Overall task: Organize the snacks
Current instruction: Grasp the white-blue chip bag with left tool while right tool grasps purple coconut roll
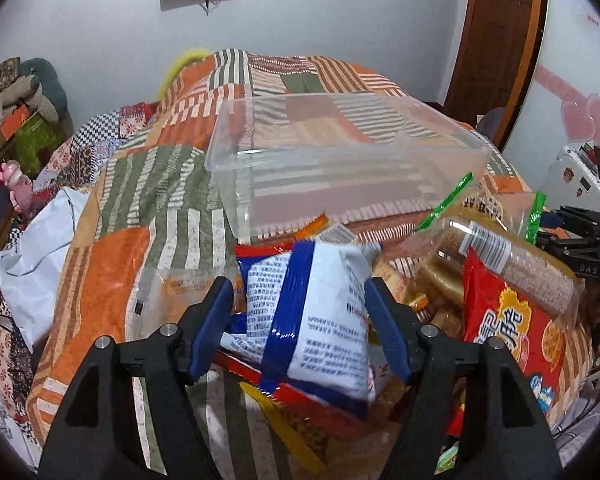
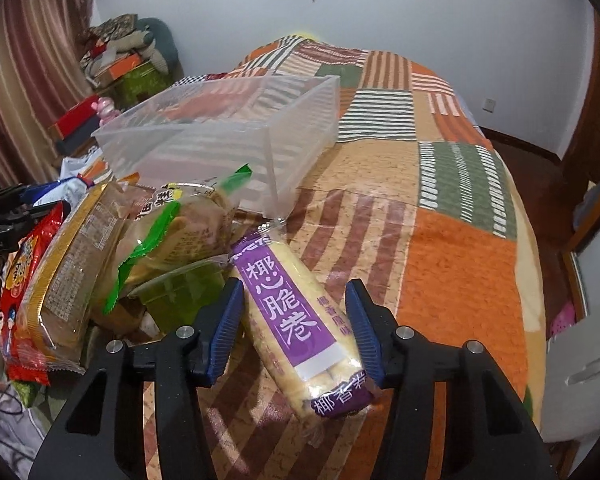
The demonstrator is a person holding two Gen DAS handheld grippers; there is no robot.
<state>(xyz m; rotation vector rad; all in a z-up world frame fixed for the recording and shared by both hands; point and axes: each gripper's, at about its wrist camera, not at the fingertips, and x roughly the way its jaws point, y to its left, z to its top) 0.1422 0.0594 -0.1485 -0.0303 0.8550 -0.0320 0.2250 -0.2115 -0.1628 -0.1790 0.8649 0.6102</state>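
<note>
The left gripper stood spread around a white-and-blue snack bag, while the right gripper pinched a purple-labelled roll packet near the clear plastic bin.

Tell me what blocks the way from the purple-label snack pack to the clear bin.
Nothing visible does: the purple-label pack lies between the right gripper fingers, and bare bedspread leads up to the clear bin.

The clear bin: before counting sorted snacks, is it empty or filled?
Empty: the clear bin shows only the quilt pattern through its walls.
</note>
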